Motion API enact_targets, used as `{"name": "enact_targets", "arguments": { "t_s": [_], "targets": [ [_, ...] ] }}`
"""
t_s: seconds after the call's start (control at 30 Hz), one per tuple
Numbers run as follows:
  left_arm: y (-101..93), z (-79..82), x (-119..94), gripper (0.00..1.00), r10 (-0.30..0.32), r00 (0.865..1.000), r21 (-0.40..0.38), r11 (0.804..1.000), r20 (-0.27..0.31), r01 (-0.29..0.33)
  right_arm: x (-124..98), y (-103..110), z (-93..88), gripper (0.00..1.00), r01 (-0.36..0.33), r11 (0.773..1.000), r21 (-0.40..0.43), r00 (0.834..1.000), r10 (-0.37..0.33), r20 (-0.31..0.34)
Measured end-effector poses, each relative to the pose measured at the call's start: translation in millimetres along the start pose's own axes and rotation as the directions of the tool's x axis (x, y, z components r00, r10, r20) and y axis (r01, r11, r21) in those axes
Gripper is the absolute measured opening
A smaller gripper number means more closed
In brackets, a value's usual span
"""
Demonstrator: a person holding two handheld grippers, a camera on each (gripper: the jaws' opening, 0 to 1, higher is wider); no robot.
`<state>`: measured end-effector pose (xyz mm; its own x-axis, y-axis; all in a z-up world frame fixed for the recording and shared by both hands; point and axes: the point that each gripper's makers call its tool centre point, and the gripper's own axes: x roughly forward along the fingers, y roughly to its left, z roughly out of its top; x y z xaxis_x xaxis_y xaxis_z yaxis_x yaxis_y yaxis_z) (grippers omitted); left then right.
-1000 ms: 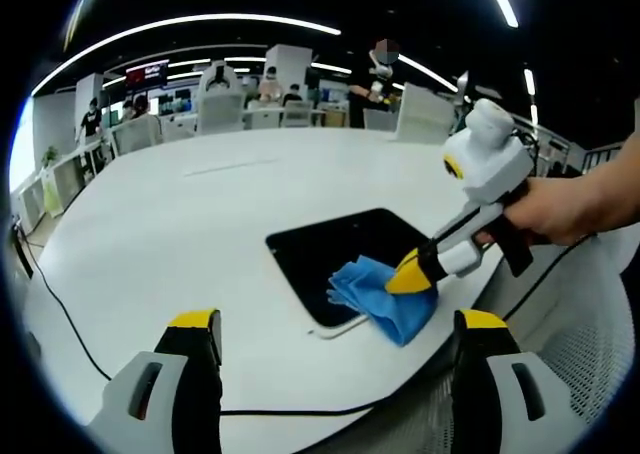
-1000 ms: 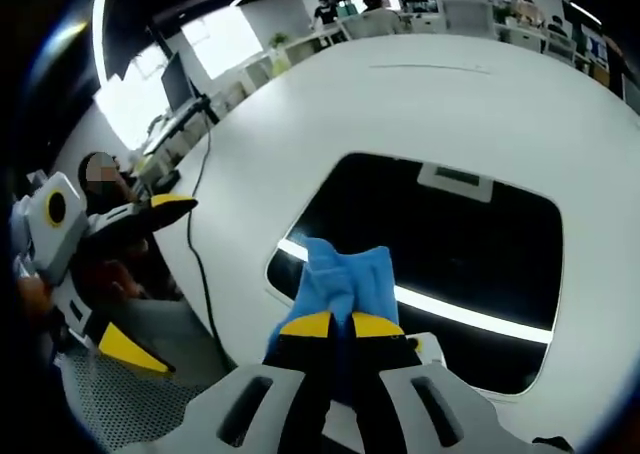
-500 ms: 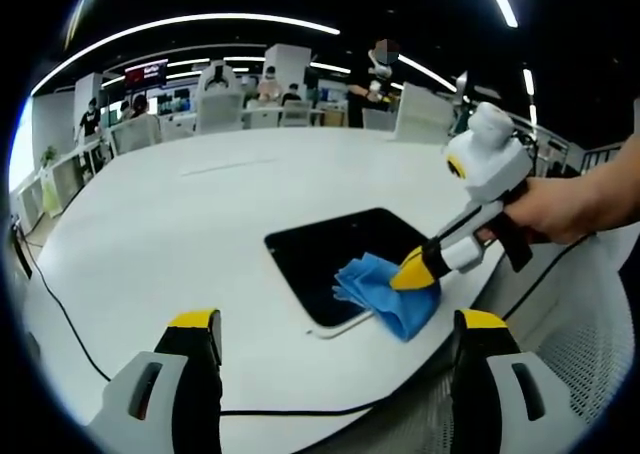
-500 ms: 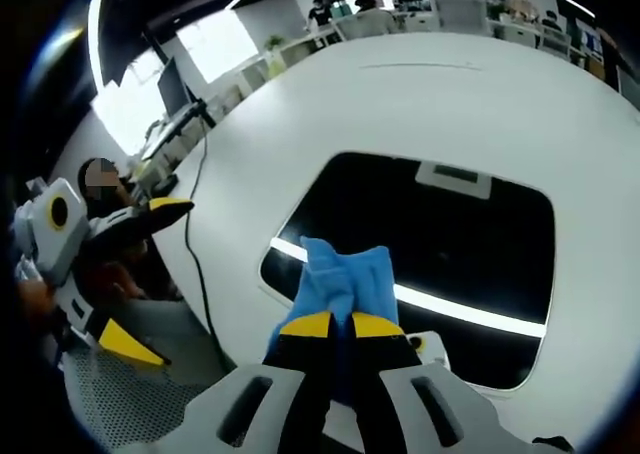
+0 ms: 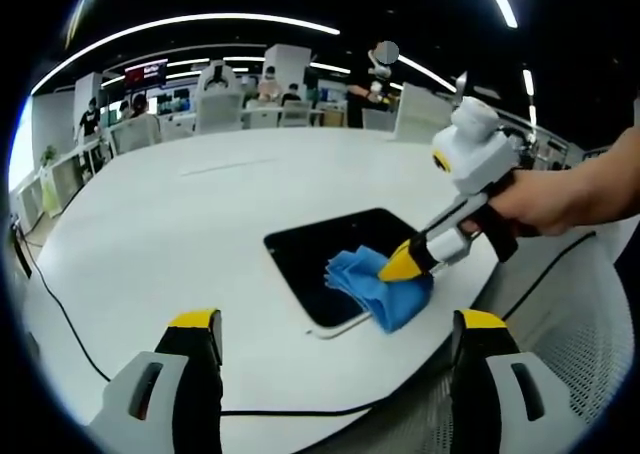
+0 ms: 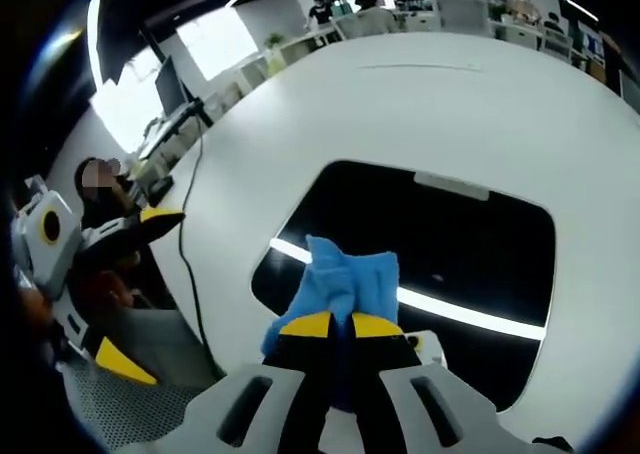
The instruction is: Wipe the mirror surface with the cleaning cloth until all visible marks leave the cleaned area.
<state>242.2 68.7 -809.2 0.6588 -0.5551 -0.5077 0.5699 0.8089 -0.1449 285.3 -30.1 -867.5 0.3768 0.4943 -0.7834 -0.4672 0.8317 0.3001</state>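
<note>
On the big white table (image 5: 150, 234) lies a dark, shiny mirror (image 6: 470, 264) – a bunched blue cloth (image 6: 350, 284) rests on its near edge, pinched tight in the right gripper (image 6: 335, 326), while the left gripper (image 5: 335, 324) waits with jaws wide apart.

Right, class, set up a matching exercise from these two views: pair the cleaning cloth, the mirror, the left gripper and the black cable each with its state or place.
Things:
1. cleaning cloth
2. mirror
3. left gripper
4. black cable

States or places:
A. open, holding nothing
B. lying flat, dark, on the white table
C. blue, clamped in the right gripper
D. trailing across the table's edge

Pairs: 1-C, 2-B, 3-A, 4-D
</note>
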Motion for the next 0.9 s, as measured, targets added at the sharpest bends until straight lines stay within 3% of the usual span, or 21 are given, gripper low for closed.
{"name": "enact_targets", "arguments": {
  "t_s": [0.9],
  "targets": [
    [1.8,-0.8,0,0.95,0.003,1.000,-0.008,1.000,-0.002,-0.003,24,-34,51.3,0.00,0.034,0.999,-0.003,0.999,-0.034,-0.035]
  ]
}}
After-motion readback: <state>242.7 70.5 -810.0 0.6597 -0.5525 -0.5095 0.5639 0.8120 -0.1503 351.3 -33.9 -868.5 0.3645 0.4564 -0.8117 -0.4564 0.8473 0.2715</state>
